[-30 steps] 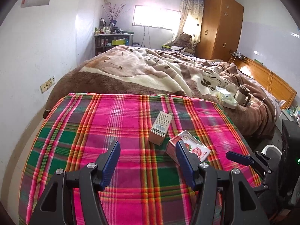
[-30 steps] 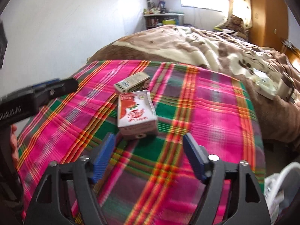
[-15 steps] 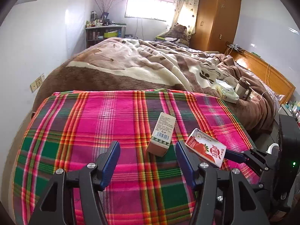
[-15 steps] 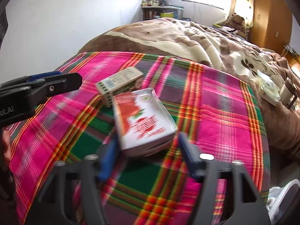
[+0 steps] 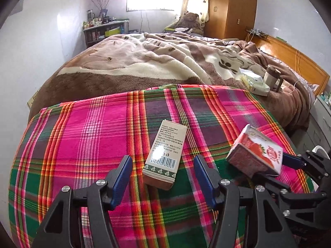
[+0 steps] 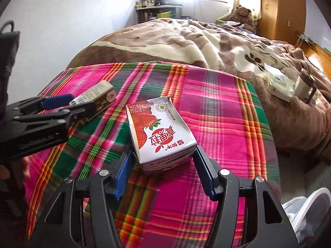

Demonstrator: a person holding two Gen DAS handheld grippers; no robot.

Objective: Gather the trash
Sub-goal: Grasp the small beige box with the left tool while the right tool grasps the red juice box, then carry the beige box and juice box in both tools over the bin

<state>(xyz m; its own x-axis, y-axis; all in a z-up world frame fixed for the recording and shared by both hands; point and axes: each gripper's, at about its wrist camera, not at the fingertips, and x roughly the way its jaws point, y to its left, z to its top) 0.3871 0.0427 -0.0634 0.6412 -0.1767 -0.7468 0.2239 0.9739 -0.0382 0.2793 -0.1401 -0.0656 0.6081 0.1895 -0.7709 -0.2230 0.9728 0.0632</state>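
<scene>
A strawberry milk carton (image 6: 160, 133), white and red, sits between the fingers of my right gripper (image 6: 162, 169), which is shut on it and holds it tilted just above the plaid cloth (image 6: 217, 111). The carton also shows in the left wrist view (image 5: 255, 152), lifted at the right. A cream and brown box (image 5: 165, 154) lies flat on the cloth, straight ahead of my left gripper (image 5: 162, 174), which is open and empty with the box's near end between its fingertips. The box also shows in the right wrist view (image 6: 97, 95).
A white-rimmed bin with a bag (image 6: 306, 212) stands low at the right beside the bed. A tissue pack (image 5: 255, 83) and a lidded cup (image 5: 272, 76) rest on the brown blanket (image 5: 144, 62). A wardrobe (image 5: 231, 8) and a shelf (image 5: 105, 31) stand at the far wall.
My right gripper closed on the strawberry carton and raised it off the cloth. My left gripper moved forward toward the cream box, still open.
</scene>
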